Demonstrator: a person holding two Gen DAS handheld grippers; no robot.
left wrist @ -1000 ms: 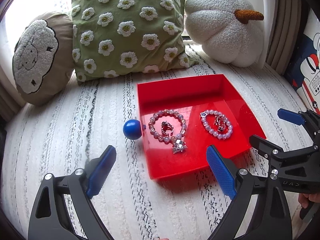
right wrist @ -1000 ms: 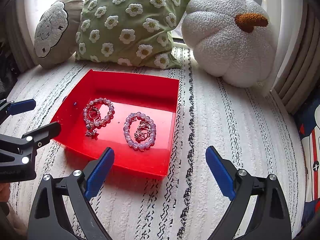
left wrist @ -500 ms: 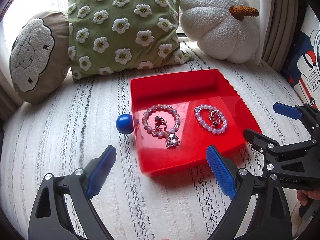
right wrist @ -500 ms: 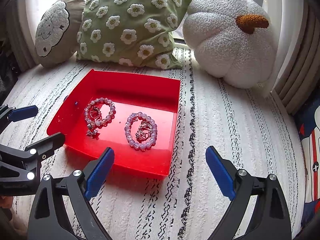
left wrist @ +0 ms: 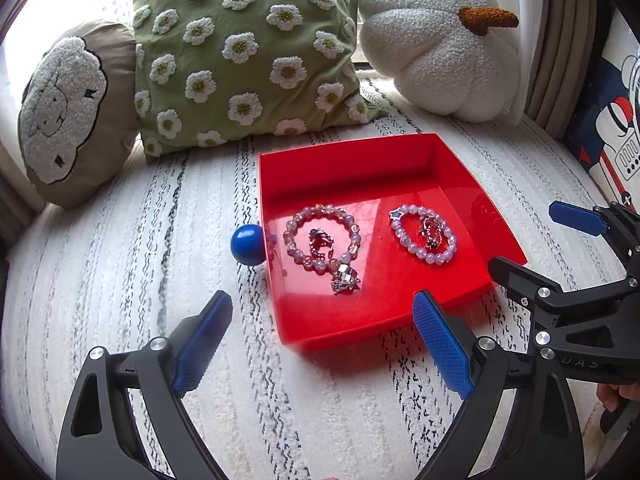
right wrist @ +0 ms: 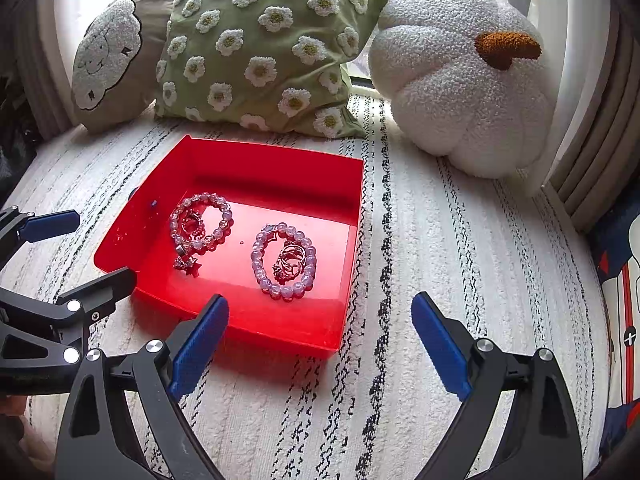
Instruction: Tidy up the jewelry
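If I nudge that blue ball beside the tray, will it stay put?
Probably not. The blue ball looks smooth and round, so it would likely roll. It sits against the red tray wall, which should block it that way. The textured rug may slow it slightly.

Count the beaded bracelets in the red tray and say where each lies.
2. The pinkish bracelet lies in the red tray's left half, the lilac bracelet in its right half. None appear hidden.

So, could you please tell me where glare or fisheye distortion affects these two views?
Left wrist view: window light blows out the top left corner, and the red tray floor shows a sheen. Right wrist view: the window behind the green pillow is overexposed; edges curve in both.
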